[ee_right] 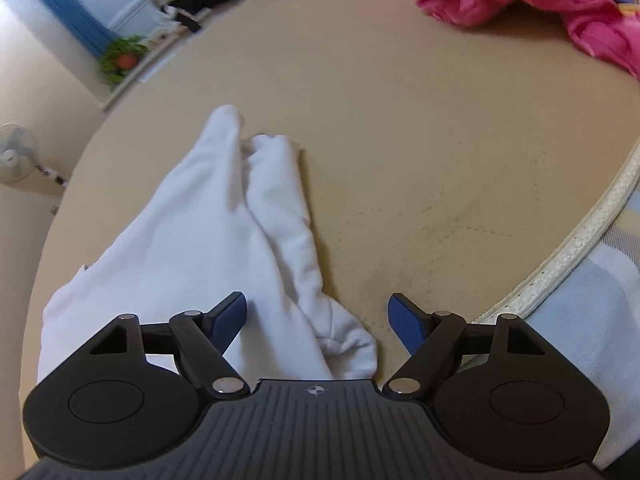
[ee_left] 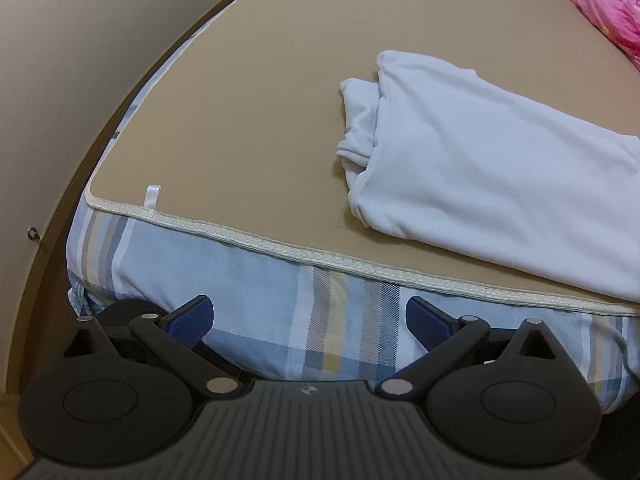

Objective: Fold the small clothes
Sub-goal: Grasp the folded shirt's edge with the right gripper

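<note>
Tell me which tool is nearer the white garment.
Right. The right tool is open directly over the white garment, its fingers straddling the cloth. The left tool is open off the mat's edge, apart from it.

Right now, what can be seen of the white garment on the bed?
The white garment is soft, knit-looking cloth, partly folded into a long flat bundle with a bunched, cuffed end. It lies on the tan mat, near its piped edge. Both tongs are open; the right tongs straddle the bunched end, not gripping.
</note>
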### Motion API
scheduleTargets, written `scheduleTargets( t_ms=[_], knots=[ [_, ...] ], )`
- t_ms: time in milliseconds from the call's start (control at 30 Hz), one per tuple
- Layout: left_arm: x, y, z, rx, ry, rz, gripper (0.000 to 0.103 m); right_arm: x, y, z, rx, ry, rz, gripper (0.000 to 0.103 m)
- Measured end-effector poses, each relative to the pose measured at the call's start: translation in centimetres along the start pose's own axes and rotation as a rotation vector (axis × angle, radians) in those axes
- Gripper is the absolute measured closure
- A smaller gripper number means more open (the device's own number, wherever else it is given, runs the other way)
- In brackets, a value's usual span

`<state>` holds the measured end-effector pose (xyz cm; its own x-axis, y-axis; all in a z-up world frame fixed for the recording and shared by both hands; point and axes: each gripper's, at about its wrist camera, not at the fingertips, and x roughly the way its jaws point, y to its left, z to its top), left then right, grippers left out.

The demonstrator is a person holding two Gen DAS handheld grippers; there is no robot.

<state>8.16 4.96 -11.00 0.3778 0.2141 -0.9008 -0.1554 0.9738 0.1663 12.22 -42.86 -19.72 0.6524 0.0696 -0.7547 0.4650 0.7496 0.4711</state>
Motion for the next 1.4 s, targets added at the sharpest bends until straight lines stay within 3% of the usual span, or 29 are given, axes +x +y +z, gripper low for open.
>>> scheduleTargets(
  t_ms=[167,200,233,267,433,533,633,700,800,867,967,1033,1100,1167,1233,1300,1400],
  knots=[
    [1.3,0.1,0.4,0.003,0.023,0.011,0.001,-0.6,0.5,-1.3,-0.035,0.075,0.117,0.047],
    [1.4,0.2,0.5,-0.001,0.021,0.018,0.001,-0.5,0.2,-1.2,-0.01,0.082,0.123,0.054],
    [1.6,0.6,0.7,-0.01,0.017,0.027,0.001,-0.3,-0.2,-1.0,0.029,0.087,0.141,0.078],
    [1.7,1.1,0.9,-0.024,0.014,0.035,0.001,-0.1,-0.6,-0.8,0.064,0.101,0.175,0.082],
    [2.7,4.3,1.9,-0.108,0.011,0.056,0.001,-0.1,-0.1,-0.4,0.164,0.083,0.154,0.084],
    [3.5,5.9,2.6,-0.145,0.008,0.06,0.001,-0.4,1.5,-0.4,0.144,0.076,0.066,0.084],
    [4.4,7.0,3.2,-0.161,0.004,0.056,0.001,-1.7,6.9,-0.2,-0.093,0.005,-0.065,0.085],
    [5.1,7.7,3.5,-0.174,0.005,0.039,0.001,-2.7,11.9,-0.1,-0.281,-0.075,-0.105,0.086],
    [6.1,8.7,3.7,-0.202,0.024,-0.001,0.001,-3.7,20.9,-0.6,-0.583,-0.189,-0.095,0.087],
    [6.7,9.6,3.7,-0.226,0.03,-0.022,0.001,-3.9,27.8,-2.6,-0.825,-0.256,-0.034,0.087],
    [7.5,11.2,3.3,-0.274,0.043,-0.031,0.001,-3.6,35.8,-8.5,-1.162,-0.29,0.081,0.087],
    [8.2,12.2,3.0,-0.294,0.05,-0.02,0.001,-2.1,39.3,-14.5,-1.416,-0.226,0.158,0.086],
    [8.7,12.7,2.7,-0.289,0.055,-0.014,0.001,0.4,40.3,-20.2,-1.611,-0.116,0.164,0.085],
    [9.1,13.0,2.4,-0.287,0.065,-0.018,0.001,3.0,40.0,-24.7,-1.713,0.018,0.145,0.085],
    [9.3,13.2,2.1,-0.286,0.072,-0.027,0.001,4.1,39.3,-26.9,-1.768,-0.004,0.118,0.084],
    [9.6,13.0,2.0,-0.282,0.079,-0.032,0.001,3.9,38.9,-27.0,-1.749,-0.026,0.127,0.082],
    [9.9,12.5,2.2,-0.279,0.079,-0.051,0.001,2.5,38.6,-25.6,-1.66,0.018,0.222,0.065]
  ],
)
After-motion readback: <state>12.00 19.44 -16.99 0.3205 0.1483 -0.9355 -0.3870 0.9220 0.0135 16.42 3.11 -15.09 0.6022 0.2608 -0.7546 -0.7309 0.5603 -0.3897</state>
